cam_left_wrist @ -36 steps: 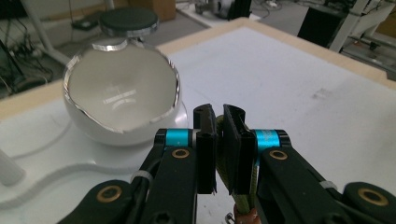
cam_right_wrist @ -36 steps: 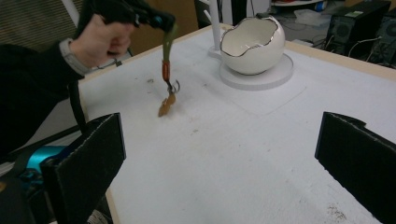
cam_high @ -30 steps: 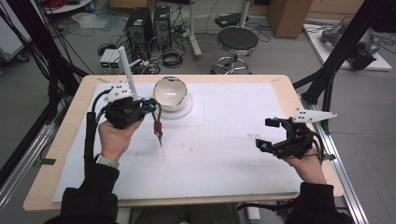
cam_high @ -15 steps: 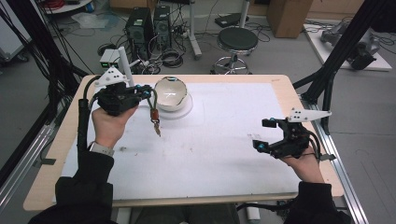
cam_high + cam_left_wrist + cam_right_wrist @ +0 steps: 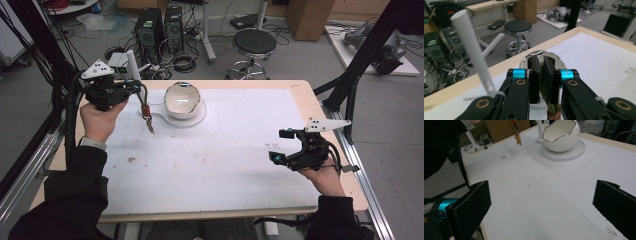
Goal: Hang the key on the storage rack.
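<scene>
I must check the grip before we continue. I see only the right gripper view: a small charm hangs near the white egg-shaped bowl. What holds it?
Observer: The left gripper holds it; in its own view the jaws are shut on a greenish cord.
Operator: Is the charm over the bowl?
Observer: No. In the high view the charm hangs left of the bowl, above the white mat.
Operator: What is beside the left gripper?
Observer: A white stand with a slanting arm, just left of the jaws.
</scene>
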{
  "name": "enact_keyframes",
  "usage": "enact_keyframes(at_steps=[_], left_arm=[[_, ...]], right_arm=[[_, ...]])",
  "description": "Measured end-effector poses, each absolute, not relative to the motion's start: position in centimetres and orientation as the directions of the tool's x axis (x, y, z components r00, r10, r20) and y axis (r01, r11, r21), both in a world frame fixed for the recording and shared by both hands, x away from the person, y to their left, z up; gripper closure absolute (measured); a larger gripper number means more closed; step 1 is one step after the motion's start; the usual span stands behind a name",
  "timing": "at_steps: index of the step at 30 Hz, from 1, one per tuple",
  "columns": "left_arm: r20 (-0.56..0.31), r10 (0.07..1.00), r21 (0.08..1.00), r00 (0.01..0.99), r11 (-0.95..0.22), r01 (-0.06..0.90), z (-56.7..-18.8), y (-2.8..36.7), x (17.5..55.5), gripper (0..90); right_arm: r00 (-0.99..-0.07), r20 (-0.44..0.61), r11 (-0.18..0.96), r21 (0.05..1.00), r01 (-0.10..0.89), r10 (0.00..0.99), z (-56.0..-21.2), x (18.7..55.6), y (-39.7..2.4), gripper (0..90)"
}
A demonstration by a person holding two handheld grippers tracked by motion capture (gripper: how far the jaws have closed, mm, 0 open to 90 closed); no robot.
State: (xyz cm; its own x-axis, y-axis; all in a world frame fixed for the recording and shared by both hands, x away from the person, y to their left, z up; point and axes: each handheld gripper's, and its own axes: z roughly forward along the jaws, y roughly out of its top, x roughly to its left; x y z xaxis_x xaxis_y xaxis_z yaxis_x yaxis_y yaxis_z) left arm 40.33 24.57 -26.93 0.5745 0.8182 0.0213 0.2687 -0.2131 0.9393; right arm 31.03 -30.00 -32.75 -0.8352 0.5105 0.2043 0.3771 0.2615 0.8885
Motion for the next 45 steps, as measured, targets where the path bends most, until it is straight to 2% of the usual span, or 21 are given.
enact_keyframes(at_steps=[3,7,17,23,30,35,43,45], left_arm=[[0.023,0.83,0.938,0.557,-0.21,0.274,-27.1,25.6,41.1,83.7],[0.073,0.841,0.932,0.536,-0.248,0.263,-27.5,26.3,41.9,83.7],[0.048,0.877,0.918,0.477,-0.227,0.325,-28.6,28.0,44.0,83.7],[0.016,0.875,0.917,0.484,-0.207,0.342,-28.7,28.4,44.7,83.7],[-0.025,0.874,0.913,0.485,-0.177,0.366,-29.7,28.0,46.1,83.7],[-0.028,0.887,0.894,0.461,-0.185,0.409,-30.4,27.9,46.7,83.6],[-0.019,0.9,0.891,0.435,-0.182,0.416,-30.3,27.6,46.6,82.8],[-0.025,0.901,0.897,0.434,-0.171,0.407,-30.1,27.6,46.5,80.1]], right_arm=[[-0.829,0.208,0.259,0.886,0.384,0.519,-32.8,31.1,-30.2,0.9],[-0.823,0.221,0.241,0.888,0.391,0.524,-32.8,31.1,-30.5,0.9],[-0.81,0.226,0.235,0.884,0.404,0.542,-33.2,31.1,-31.4,0.8],[-0.8,0.213,0.198,0.904,0.379,0.561,-32.9,30.7,-32.3,0.9],[-0.797,0.214,0.216,0.894,0.393,0.565,-33.4,30.7,-32.3,0.9],[-0.795,0.214,0.219,0.892,0.396,0.567,-33.4,30.5,-32.4,0.9],[-0.79,0.209,0.216,0.893,0.394,0.576,-33.5,30.4,-32.7,0.9],[-0.789,0.196,0.218,0.898,0.383,0.582,-33.5,30.4,-32.7,0.9]])
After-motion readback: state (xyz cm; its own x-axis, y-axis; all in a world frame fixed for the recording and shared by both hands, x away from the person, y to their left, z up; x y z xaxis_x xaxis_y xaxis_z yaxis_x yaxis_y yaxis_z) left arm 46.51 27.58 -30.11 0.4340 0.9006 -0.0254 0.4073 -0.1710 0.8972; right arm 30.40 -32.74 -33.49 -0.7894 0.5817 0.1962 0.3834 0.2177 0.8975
